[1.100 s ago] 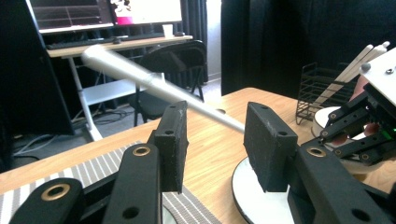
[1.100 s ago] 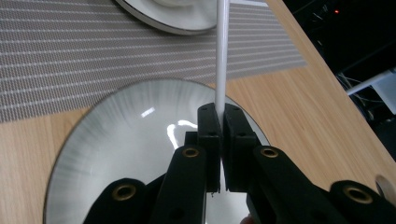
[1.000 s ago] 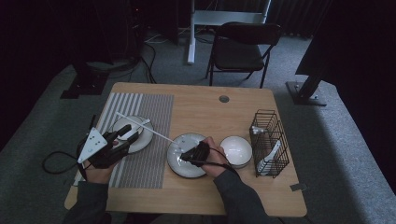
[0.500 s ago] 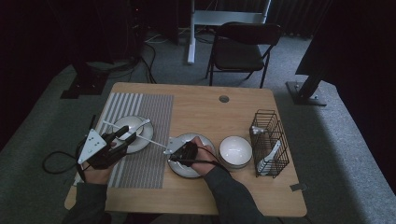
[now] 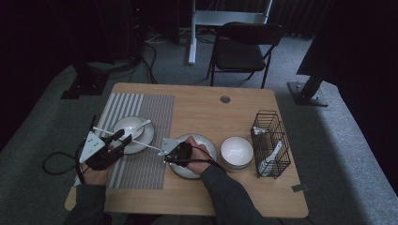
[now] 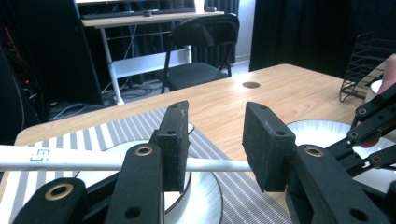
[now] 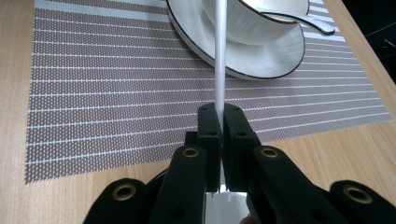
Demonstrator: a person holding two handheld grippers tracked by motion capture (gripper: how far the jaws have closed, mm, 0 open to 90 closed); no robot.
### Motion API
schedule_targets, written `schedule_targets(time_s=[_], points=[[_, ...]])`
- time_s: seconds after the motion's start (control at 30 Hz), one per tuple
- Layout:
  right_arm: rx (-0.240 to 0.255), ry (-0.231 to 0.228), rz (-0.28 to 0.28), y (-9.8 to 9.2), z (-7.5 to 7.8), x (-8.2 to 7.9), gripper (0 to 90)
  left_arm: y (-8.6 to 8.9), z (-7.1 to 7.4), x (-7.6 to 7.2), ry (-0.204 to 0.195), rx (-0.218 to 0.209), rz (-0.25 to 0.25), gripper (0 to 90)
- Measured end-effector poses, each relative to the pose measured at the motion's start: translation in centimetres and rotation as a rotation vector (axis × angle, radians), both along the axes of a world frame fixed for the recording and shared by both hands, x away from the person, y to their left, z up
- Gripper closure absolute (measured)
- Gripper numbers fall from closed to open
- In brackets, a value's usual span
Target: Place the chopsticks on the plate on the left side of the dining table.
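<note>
Since the earlier frame both hands have sunk toward the striped mat (image 5: 141,136), where the right tongs (image 7: 219,122) clamp the white chopstick (image 7: 220,56), whose length runs crosswise between the left tongs' (image 6: 215,140) wide-open, unpressing jaws.

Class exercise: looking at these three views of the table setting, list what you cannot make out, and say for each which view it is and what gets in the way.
- White stick, left gripper view: one end cut by the picture's edge, a stretch hidden behind a jaw of the left gripper.
- Same stick, right gripper view: its held end hidden between the shut pads of the right gripper.
- Contents of the wire basket, high view: too small and dim.
</note>
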State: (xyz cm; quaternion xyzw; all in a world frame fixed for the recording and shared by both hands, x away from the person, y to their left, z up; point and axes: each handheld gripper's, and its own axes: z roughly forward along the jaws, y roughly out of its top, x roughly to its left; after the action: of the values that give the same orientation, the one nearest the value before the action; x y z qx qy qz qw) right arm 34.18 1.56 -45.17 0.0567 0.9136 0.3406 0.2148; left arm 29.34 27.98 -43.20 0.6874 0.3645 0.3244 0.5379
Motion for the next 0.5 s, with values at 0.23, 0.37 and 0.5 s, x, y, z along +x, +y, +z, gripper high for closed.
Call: schedule_targets(time_s=[0.23,0.37,0.5], points=[[-0.019,0.007,0.011,1.1,-0.3,0.5,87.3,0.7,-1.0,0.4,0.029,-0.007,0.026,61.5],[-0.03,0.013,0.009,1.7,-0.4,0.9,87.3,1.0,-1.5,0.5,0.033,-0.017,0.037,61.5],[-0.039,0.017,0.016,2.1,-0.5,1.4,87.3,1.2,-1.6,0.3,0.032,-0.023,0.044,61.5]])
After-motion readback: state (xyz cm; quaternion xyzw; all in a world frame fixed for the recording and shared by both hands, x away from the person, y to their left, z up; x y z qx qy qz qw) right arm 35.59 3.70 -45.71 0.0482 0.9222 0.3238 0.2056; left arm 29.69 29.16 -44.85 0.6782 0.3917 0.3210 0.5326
